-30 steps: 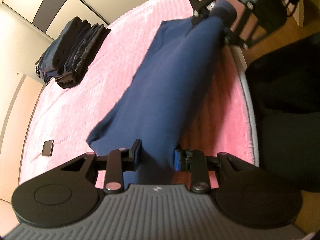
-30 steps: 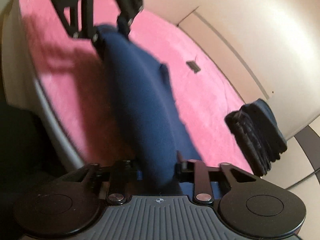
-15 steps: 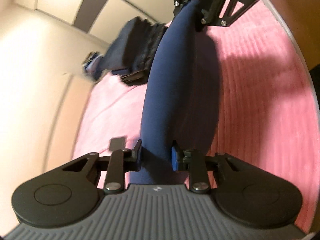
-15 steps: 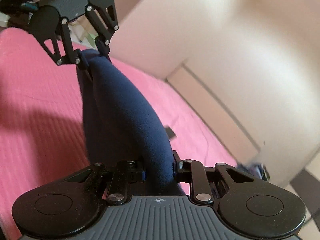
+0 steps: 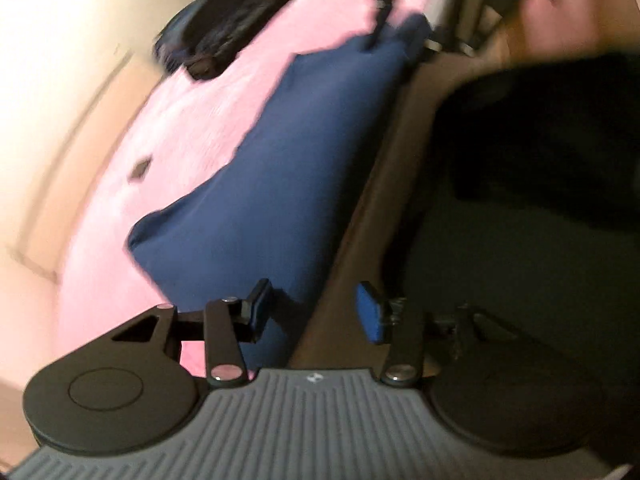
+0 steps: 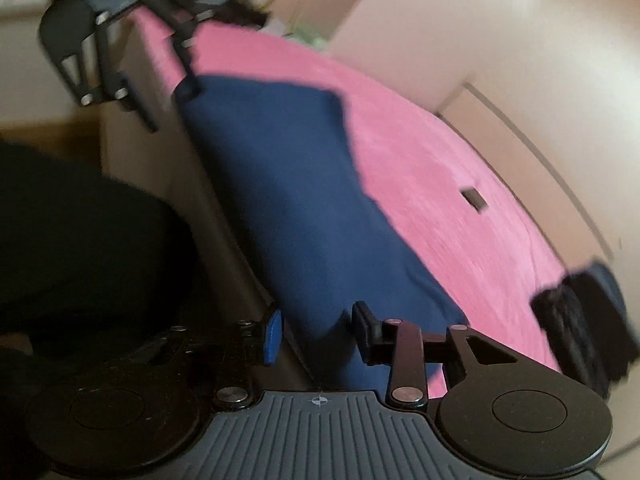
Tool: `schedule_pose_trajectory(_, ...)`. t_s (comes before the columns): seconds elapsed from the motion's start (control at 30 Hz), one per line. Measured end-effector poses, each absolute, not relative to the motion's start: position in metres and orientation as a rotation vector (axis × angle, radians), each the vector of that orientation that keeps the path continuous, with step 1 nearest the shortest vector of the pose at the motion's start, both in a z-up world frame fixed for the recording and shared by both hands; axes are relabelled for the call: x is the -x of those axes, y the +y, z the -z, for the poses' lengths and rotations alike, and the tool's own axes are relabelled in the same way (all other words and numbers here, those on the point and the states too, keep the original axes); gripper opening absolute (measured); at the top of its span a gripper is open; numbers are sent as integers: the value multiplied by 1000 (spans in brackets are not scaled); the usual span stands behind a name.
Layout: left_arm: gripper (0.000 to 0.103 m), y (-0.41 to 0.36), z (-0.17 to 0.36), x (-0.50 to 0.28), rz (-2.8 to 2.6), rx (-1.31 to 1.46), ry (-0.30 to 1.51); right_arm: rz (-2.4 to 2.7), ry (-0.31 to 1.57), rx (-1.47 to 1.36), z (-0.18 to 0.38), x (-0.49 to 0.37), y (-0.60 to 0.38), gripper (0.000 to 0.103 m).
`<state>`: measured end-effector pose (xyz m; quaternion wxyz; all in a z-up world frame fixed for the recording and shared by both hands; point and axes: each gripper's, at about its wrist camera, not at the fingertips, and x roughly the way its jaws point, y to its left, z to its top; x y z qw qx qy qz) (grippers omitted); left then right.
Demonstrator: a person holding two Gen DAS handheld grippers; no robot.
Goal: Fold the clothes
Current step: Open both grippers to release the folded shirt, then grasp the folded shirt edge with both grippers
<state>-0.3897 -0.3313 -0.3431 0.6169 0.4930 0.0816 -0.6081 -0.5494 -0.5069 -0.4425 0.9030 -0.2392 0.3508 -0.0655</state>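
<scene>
A navy blue garment, folded into a long strip, lies along the near edge of the pink bed. My left gripper is open, its jaws wide apart over one end of the strip, where the cloth sits by the left finger. My right gripper is open too, and the other end of the strip runs loosely between its fingers. Each gripper shows blurred in the other's view: the right gripper and the left gripper sit at the far ends of the strip.
A stack of dark folded clothes sits at the far side of the bed. A small dark flat object lies on the cover. The person's dark clothing fills the space beside the bed edge.
The strip was held up, stretched between both shut grippers. It has come down onto the bed's near edge, and both grippers have opened off it.
</scene>
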Motion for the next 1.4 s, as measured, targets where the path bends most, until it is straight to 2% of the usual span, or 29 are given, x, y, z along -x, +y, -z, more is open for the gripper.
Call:
schedule_pose_trajectory(0.1, 42, -319, 312, 357, 1406, -882, 340, 187, 654, 340, 417, 562, -522, 39)
schedule_pose_trajectory(0.13, 42, -319, 302, 344, 1398, -795, 381, 201, 620, 254, 409, 563, -529, 50)
schedule_pose_trajectory(0.17, 42, -321, 293, 332, 1383, -715, 415, 218, 593, 181, 402, 561, -531, 68)
schedule_pose_trajectory(0.2, 43, -325, 285, 318, 1362, -634, 453, 232, 575, 109, 396, 557, -537, 75)
schedule_pose_trajectory(0.23, 45, -331, 280, 303, 1340, -562, 497, 246, 556, 37, 390, 553, -543, 78)
schedule_pose_trajectory(0.37, 48, -376, 281, 244, 1308, -355, 701, 281, 517, -180, 374, 528, -574, 78)
schedule_pose_trajectory(0.53, 46, -426, 307, 186, 1331, -279, 882, 306, 567, -291, 380, 495, -631, 78)
schedule_pose_trajectory(0.6, 38, -436, 319, 174, 1350, -267, 946, 329, 593, -338, 389, 494, -645, 78)
schedule_pose_trajectory(0.63, 27, -438, 322, 172, 1360, -270, 953, 341, 606, -361, 393, 493, -653, 77)
schedule_pose_trajectory(0.7, 19, -442, 327, 170, 1377, -281, 942, 374, 623, -407, 402, 493, -665, 77)
schedule_pose_trajectory(0.73, 15, -444, 329, 171, 1388, -285, 931, 381, 623, -430, 407, 499, -667, 75)
schedule_pose_trajectory(0.8, 13, -445, 331, 170, 1398, -285, 913, 393, 625, -480, 414, 507, -671, 57)
schedule_pose_trajectory(0.87, 12, -445, 332, 171, 1403, -282, 895, 403, 624, -515, 419, 508, -676, 24)
schedule_pose_trajectory(0.93, 10, -447, 334, 173, 1409, -288, 868, 406, 619, -501, 420, 510, -673, 2)
schedule_pose_trajectory(1.17, 7, -427, 293, 193, 1476, -231, 633, 453, 504, -349, 370, 515, -667, 1)
schedule_pose_trajectory(1.23, 7, -437, 300, 185, 1455, -244, 660, 457, 522, -351, 378, 506, -676, 1)
schedule_pose_trajectory(1.4, 10, -467, 359, 147, 1345, -249, 923, 468, 623, -417, 424, 486, -700, 1)
